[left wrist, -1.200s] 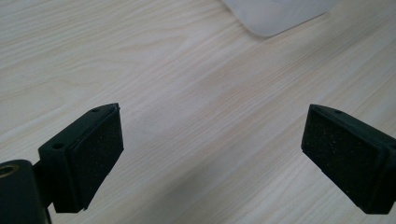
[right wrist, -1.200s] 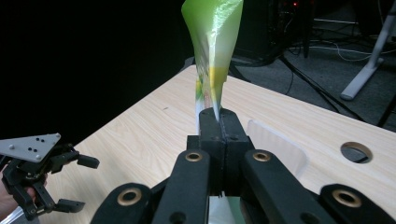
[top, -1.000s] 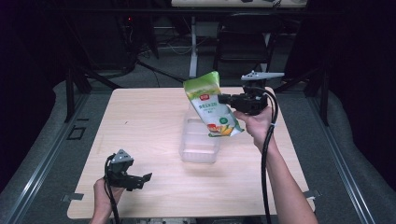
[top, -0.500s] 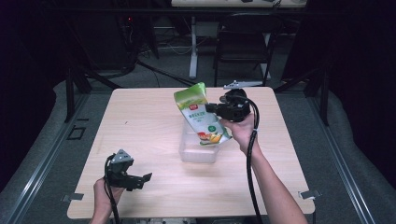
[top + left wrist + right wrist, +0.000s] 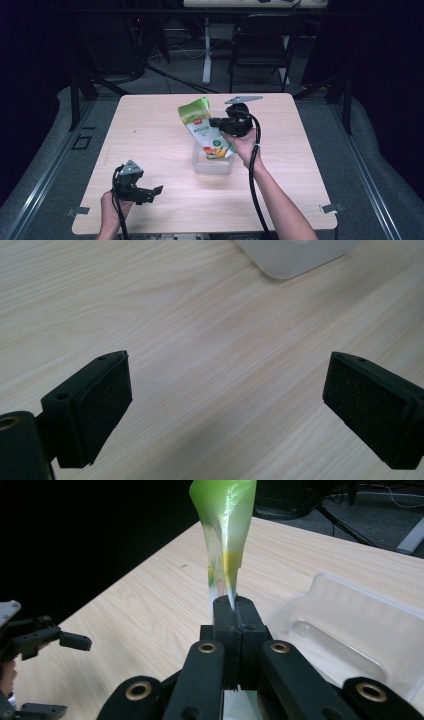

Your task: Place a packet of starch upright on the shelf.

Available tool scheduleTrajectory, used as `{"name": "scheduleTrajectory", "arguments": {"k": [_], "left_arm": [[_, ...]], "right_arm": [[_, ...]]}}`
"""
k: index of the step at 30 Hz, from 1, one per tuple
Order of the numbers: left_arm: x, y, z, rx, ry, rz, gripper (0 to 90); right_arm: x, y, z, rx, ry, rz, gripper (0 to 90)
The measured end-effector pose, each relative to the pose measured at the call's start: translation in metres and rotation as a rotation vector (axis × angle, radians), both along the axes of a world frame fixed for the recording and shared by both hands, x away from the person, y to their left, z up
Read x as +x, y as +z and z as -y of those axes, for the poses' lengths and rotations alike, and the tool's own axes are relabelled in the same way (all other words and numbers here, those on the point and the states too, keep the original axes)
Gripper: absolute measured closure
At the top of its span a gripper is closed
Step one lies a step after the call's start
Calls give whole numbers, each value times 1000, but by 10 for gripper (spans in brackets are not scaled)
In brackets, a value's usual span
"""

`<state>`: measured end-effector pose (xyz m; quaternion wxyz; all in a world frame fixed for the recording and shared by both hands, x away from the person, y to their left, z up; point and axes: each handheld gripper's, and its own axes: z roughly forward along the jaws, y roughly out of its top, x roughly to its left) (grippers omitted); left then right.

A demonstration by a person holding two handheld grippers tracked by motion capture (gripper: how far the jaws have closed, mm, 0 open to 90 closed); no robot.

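Right gripper (image 5: 216, 121) is up over the middle of the table (image 5: 150, 125), and its fingers (image 5: 226, 615) are pressed tight on the edge of a green snack bag (image 5: 202, 127). In the right gripper view the two black fingers meet with the thin film of the bag pinched between them, the green top of the bag rising above and twisting slightly. From the high view the bag hangs tilted, green end toward the far left, its colourful printed lower end dipping down over a clear plastic container (image 5: 212, 162) that sits on the table just beneath. Whether the bag's bottom touches the container is hard to tell from here. The right hand (image 5: 245, 142) grips the tool from the near side, cable trailing back along the forearm.

Over at the near left corner, the left gripper (image 5: 150, 192) sits low just above the wood, held by the left hand (image 5: 112, 207). Its fingers (image 5: 102, 405) are spread wide apart with nothing between them but bare table. A rounded corner of the clear container (image 5: 295, 257) peeks in at the top of the left gripper view, well apart from those fingers. The right gripper view also catches the left gripper (image 5: 45, 635) far off at its left edge.
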<state>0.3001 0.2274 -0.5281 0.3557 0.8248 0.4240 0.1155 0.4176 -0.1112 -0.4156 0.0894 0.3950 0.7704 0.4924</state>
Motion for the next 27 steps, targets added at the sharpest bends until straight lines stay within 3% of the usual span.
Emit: {"name": "scheduleTrajectory", "arguments": {"k": [7,10,19,27], "left_arm": [[0,0,0,-3,3,8,55],[0,0,0,-3,4,4,55],[0,1,0,5,-6,4,56],[0,0,0,-1,-7,-5,56]], "right_arm": [[0,-20,-6,-66,11,-18,900],[-1,-21,-2,-60,10,-21,900],[-6,-21,5,-116,0,-2,900],[-7,-23,10,-119,20,-6,900]]}}
